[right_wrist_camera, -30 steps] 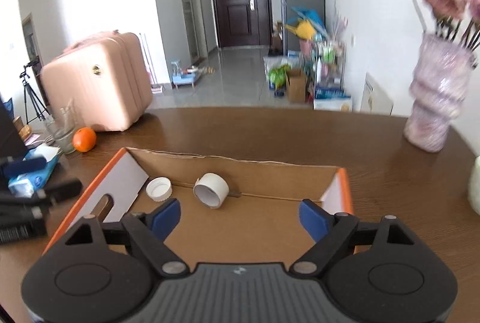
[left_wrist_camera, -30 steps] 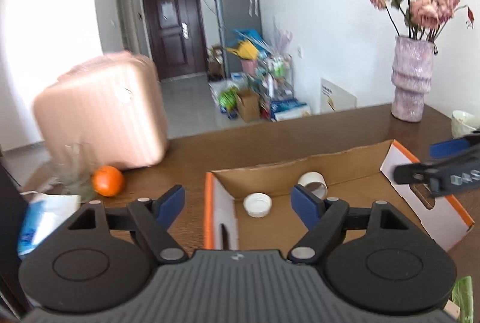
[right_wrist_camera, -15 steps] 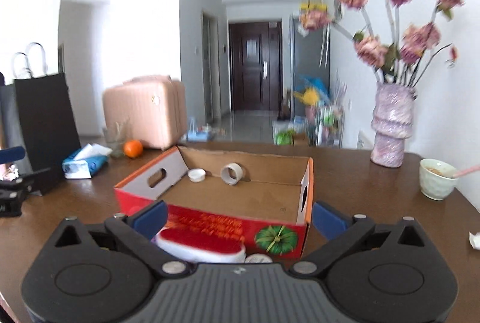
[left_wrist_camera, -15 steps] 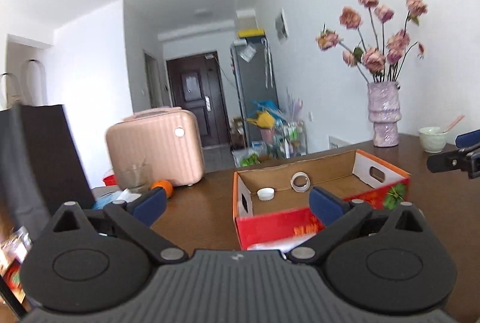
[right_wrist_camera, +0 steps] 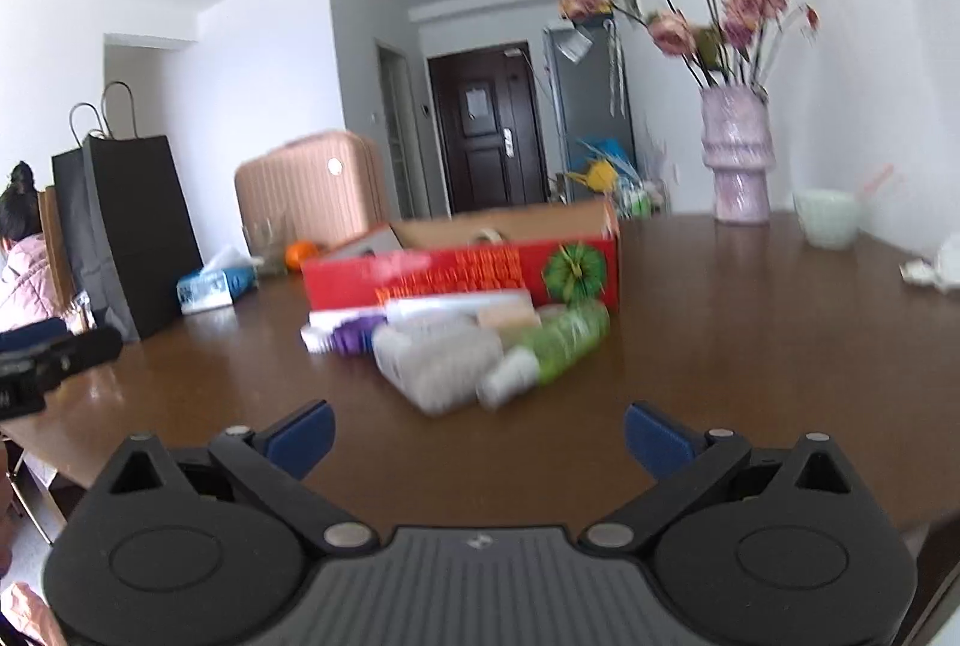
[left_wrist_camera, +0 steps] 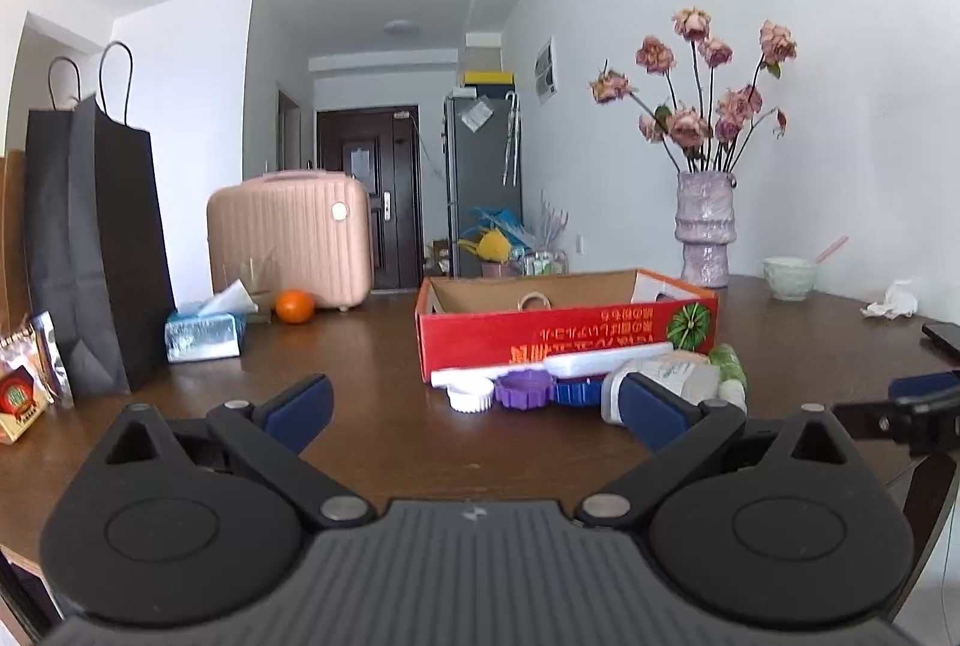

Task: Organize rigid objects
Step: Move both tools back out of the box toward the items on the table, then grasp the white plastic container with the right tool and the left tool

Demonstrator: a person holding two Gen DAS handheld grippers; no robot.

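1. The cardboard box (left_wrist_camera: 567,340) sits on the dark wooden worktop (left_wrist_camera: 360,346), towards its middle. Its near wall is red with orange print and a green round picture at the right end; the inside is plain brown card, and the end flaps are white with orange edges.
2. Inside the box, a roll of tape (left_wrist_camera: 533,301) stands on edge against the far wall, only its top showing over the rim.
3. A cluster of loose items lies on the worktop just in front of the red wall: a white cap (left_wrist_camera: 470,397), a purple ridged lid (left_wrist_camera: 523,388), a blue ridged lid (left_wrist_camera: 575,391), a long white stick-like piece (left_wrist_camera: 606,361) lying against the box, a white bottle with a printed label (left_wrist_camera: 672,382) on its side, and a green bottle (right_wrist_camera: 564,340) with a white cap, also on its side.
4. In the right wrist view this cluster is blurred, so finer detail cannot be told.
5. The left gripper (left_wrist_camera: 474,409) hovers low over the worktop in front of the cluster, its blue-padded fingers spread wide with nothing between them.
6. The right gripper (right_wrist_camera: 478,433) is likewise spread wide and empty, aimed at the bottles from a little further right.
7. Off to the left stand a black paper bag (left_wrist_camera: 102,250), a tissue pack (left_wrist_camera: 204,334), an orange (left_wrist_camera: 294,307) and a pink suitcase (left_wrist_camera: 288,238); to the right, a pink vase of flowers (left_wrist_camera: 705,232) and a pale bowl (left_wrist_camera: 789,278).
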